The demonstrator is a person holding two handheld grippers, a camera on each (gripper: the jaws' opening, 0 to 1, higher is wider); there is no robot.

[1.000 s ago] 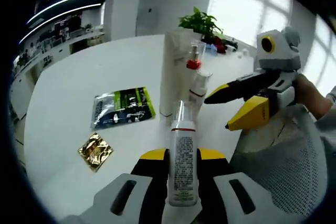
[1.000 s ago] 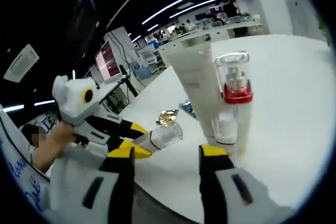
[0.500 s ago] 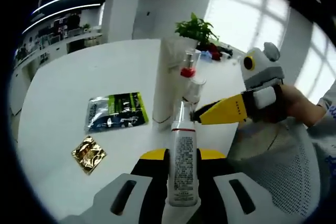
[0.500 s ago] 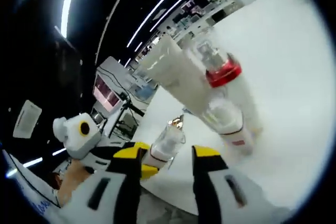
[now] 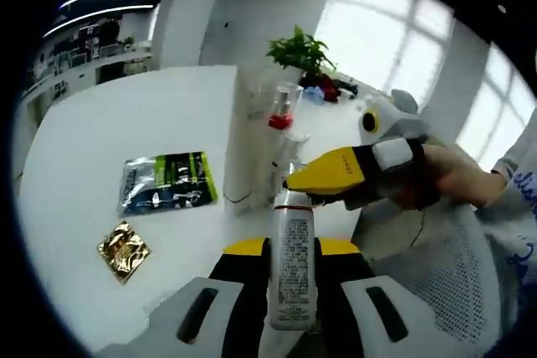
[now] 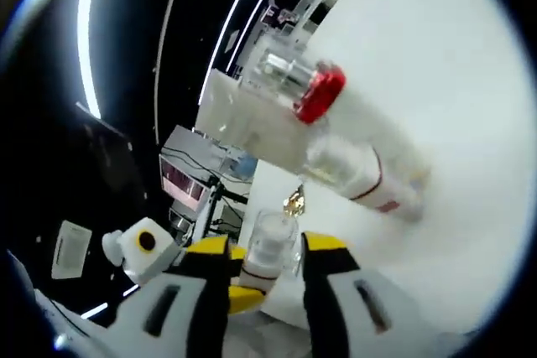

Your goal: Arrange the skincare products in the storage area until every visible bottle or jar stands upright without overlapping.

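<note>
My left gripper point(image 5: 292, 249) is shut on a white bottle point(image 5: 291, 278) with a printed label and a clear cap, which points forward over the table's edge. The right gripper point(image 5: 294, 184) comes in from the right, its yellow jaws beside that cap. In the right gripper view the clear cap point(image 6: 270, 251) sits between my right gripper's point(image 6: 267, 245) open jaws, with small gaps either side. On the white table point(image 5: 101, 136) stand a tall white tube point(image 5: 245, 136), a pump bottle with a red collar point(image 5: 278, 120) and a smaller clear-capped bottle point(image 5: 289, 155), close together.
A green sachet point(image 5: 165, 182) and a gold foil packet point(image 5: 123, 249) lie flat on the table left of the standing group. A potted plant point(image 5: 298, 48) stands at the far side. A grey mesh chair point(image 5: 445, 274) is at the right, under the person's hand point(image 5: 457, 178).
The right gripper has moved in from the right and rolled, bringing its jaws around the cap of the bottle held by the left gripper. Its jaws have narrowed. The left grip is unchanged.
</note>
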